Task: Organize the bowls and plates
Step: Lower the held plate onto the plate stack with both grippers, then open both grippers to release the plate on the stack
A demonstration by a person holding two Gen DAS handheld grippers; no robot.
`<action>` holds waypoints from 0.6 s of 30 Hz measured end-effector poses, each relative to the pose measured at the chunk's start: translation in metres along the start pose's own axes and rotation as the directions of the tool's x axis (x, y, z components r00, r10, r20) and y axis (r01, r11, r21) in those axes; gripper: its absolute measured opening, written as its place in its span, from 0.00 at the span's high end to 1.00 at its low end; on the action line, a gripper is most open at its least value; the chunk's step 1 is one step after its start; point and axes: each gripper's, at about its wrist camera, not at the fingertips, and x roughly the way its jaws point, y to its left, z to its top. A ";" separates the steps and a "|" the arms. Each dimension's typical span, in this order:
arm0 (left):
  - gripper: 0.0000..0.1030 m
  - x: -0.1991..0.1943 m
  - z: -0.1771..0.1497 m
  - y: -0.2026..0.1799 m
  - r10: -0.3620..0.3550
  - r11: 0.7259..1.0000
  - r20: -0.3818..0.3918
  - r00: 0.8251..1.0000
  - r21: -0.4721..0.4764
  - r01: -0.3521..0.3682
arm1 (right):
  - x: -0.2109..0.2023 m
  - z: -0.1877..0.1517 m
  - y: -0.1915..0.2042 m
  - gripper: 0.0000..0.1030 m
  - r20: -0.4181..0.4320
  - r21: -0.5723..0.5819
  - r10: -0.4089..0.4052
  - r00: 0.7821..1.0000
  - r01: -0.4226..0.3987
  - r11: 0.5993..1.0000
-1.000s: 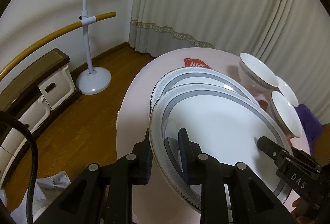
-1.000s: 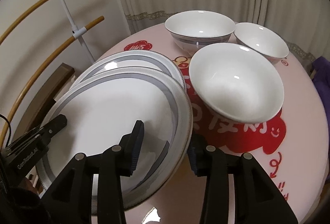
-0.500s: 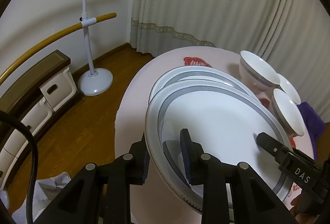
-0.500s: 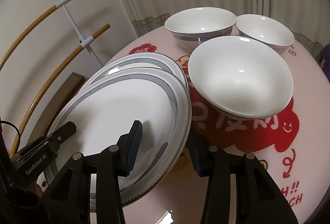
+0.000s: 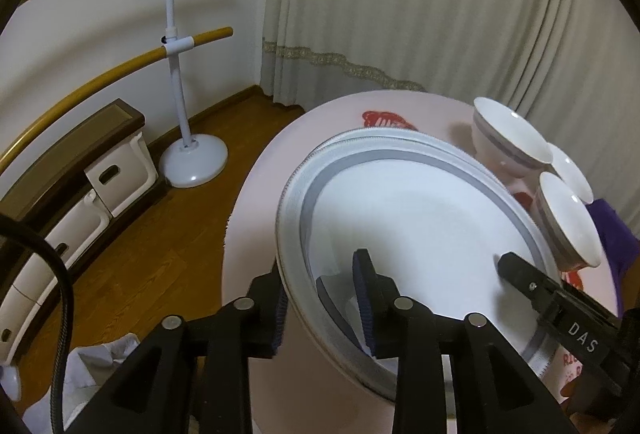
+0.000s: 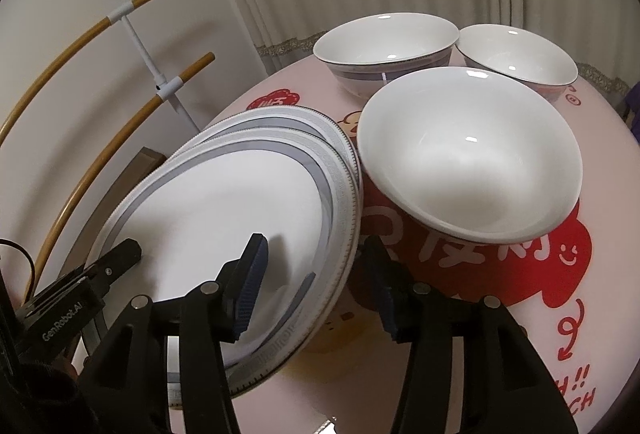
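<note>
Two white plates with grey rim bands lie stacked on the round pink table (image 6: 520, 294). The top plate (image 5: 420, 218) (image 6: 224, 210) nearly covers the lower plate (image 5: 372, 132) (image 6: 280, 114). My left gripper (image 5: 320, 286) straddles the top plate's left rim, one finger under the edge and one over the well. Its jaws are opening. My right gripper (image 6: 316, 254) straddles the right rim. Its jaws are also opening, with a gap beside the outer finger. Three white bowls stand right of the plates: a near bowl (image 6: 472, 162), a banded back bowl (image 6: 384, 38) and a far-right bowl (image 6: 516, 54).
The table edge (image 5: 256, 214) drops to a wooden floor on the left. A white stand with yellow bars (image 5: 176, 54), a low bench with white bins (image 5: 80, 162) and a crumpled cloth (image 5: 100, 362) are there. Curtains hang behind; a purple cloth (image 5: 616, 234) lies far right.
The top plate has slid farther over the lower plate and now lines up with it more closely. Both grippers' jaws have widened around its rim.
</note>
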 end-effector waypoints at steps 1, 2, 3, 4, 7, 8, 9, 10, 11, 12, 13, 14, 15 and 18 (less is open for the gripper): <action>0.71 0.000 0.000 -0.001 0.002 1.000 0.002 1.000 0.001 -0.002 | 0.001 0.000 -0.001 0.51 0.001 0.003 0.000 1.000 0.000 1.000; 0.72 0.000 -0.001 -0.001 0.004 1.000 0.002 1.000 0.004 -0.004 | 0.002 -0.001 -0.001 0.51 -0.001 0.006 0.001 1.000 -0.001 1.000; 0.72 0.001 -0.001 -0.002 0.006 1.000 0.002 1.000 0.007 -0.007 | 0.003 -0.001 -0.002 0.51 -0.005 0.006 0.001 1.000 -0.001 1.000; 0.73 0.001 0.000 -0.002 0.008 1.000 0.003 1.000 0.008 -0.008 | 0.005 -0.001 -0.002 0.51 -0.007 0.003 -0.001 1.000 0.001 1.000; 0.73 0.005 0.000 -0.002 0.006 1.000 -0.005 1.000 0.005 -0.006 | 0.008 -0.002 -0.002 0.50 -0.017 0.006 0.003 1.000 -0.003 1.000; 0.73 0.005 0.001 0.000 0.001 1.000 -0.006 1.000 -0.002 -0.001 | 0.009 -0.002 -0.001 0.49 -0.018 0.008 0.008 1.000 -0.008 1.000; 0.73 0.005 0.001 0.000 -0.002 1.000 -0.007 1.000 -0.004 0.002 | 0.010 -0.003 -0.001 0.48 -0.016 0.004 0.007 1.000 -0.007 1.000; 0.73 0.005 0.002 0.001 -0.002 1.000 -0.008 1.000 -0.004 0.002 | 0.010 -0.003 0.001 0.48 -0.016 -0.002 0.003 1.000 -0.003 1.000; 0.73 0.005 0.002 0.001 0.001 1.000 -0.008 1.000 -0.001 -0.001 | 0.010 -0.002 0.000 0.48 -0.016 -0.002 0.002 1.000 -0.002 1.000; 0.73 0.005 0.002 0.000 0.002 1.000 -0.008 1.000 -0.001 -0.002 | 0.009 -0.002 -0.001 0.48 -0.017 0.000 0.004 1.000 -0.004 1.000; 0.73 0.005 0.002 0.001 0.002 1.000 -0.009 1.000 -0.001 -0.002 | 0.009 -0.002 -0.002 0.48 -0.018 0.003 0.008 1.000 -0.008 1.000; 0.73 0.004 0.002 0.001 0.001 1.000 -0.011 1.000 -0.003 -0.001 | 0.009 -0.002 -0.002 0.48 -0.019 0.004 0.008 1.000 -0.008 1.000; 0.73 0.004 0.002 0.001 0.000 1.000 -0.014 1.000 -0.005 0.000 | 0.009 -0.002 -0.002 0.48 -0.020 0.006 0.009 1.000 -0.008 1.000; 0.73 0.001 0.002 0.000 0.000 1.000 -0.019 1.000 -0.004 0.000 | 0.007 -0.003 -0.003 0.48 -0.025 0.019 0.016 1.000 -0.015 1.000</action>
